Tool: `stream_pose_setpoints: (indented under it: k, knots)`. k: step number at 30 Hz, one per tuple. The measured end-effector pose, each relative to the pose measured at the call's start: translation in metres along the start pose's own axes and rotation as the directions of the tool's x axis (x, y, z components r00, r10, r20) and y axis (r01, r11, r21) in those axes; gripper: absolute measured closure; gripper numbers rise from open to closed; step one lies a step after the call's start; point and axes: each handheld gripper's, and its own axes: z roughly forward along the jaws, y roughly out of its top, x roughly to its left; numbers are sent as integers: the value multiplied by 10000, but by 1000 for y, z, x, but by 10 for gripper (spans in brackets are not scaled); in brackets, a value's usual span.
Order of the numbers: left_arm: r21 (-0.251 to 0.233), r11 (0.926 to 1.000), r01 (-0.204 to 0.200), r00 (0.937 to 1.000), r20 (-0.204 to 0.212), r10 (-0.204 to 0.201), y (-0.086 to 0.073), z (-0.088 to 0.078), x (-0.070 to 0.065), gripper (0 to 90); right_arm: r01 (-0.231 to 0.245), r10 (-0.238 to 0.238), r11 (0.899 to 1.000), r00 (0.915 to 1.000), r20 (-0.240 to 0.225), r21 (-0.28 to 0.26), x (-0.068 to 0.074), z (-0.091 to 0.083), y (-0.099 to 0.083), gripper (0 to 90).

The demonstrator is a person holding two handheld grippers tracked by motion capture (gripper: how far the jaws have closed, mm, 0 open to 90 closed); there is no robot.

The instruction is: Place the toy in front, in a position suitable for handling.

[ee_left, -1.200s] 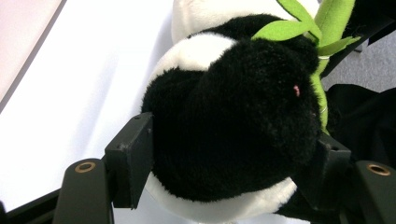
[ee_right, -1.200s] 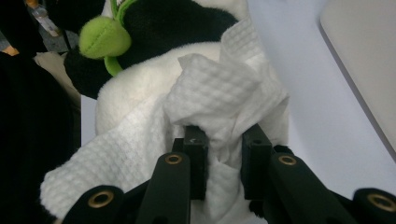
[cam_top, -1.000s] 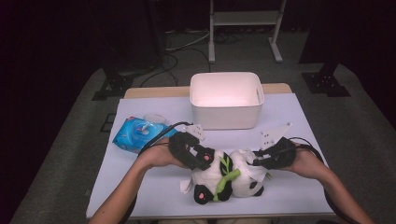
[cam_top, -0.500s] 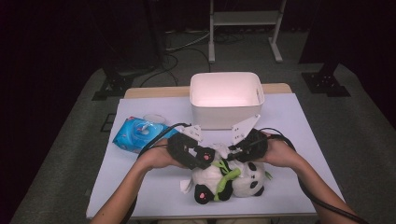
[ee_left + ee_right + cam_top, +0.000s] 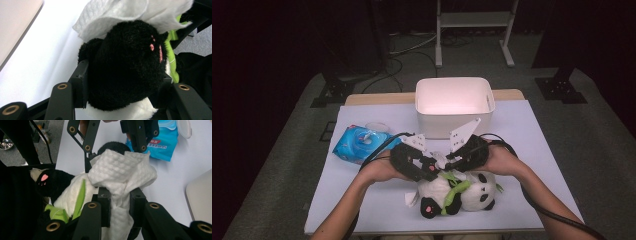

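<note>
- Left gripper (image 5: 122, 82) has just been closing its black jaws and clamps a fuzzy black paw with pink pads of the plush panda (image 5: 462, 192)
- Right gripper (image 5: 119, 195) pinches a crumpled, dimpled white wipe (image 5: 122, 172) between nearly closed jaws, draped against that paw
- The panda (soft black-and-white fur, green felt leaf) lies on its back at the near edge of the smooth white table (image 5: 537, 150)
- Behind stands a rounded white plastic bin (image 5: 454, 106); a glossy blue wipes pack (image 5: 359, 144) lies to the left
</note>
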Motion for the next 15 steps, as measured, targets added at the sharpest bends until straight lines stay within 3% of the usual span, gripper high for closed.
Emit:
stream_pose_setpoints:
  k: [4,8,15]
  knots:
    - [-9,10000,-2,10000,-20,2,-1,0,0,450,12,-13,9998,10000,63,209,-1,1,-1,753]
    - [-12,10000,-49,10000,-50,49,-3,-1,-1,450,-278,265,9977,9994,217,621,-7,2,-13,753]
    - [54,10000,2,10000,-23,-2,-4,-2,0,449,-715,637,9922,9950,770,1021,-14,-12,-33,753]
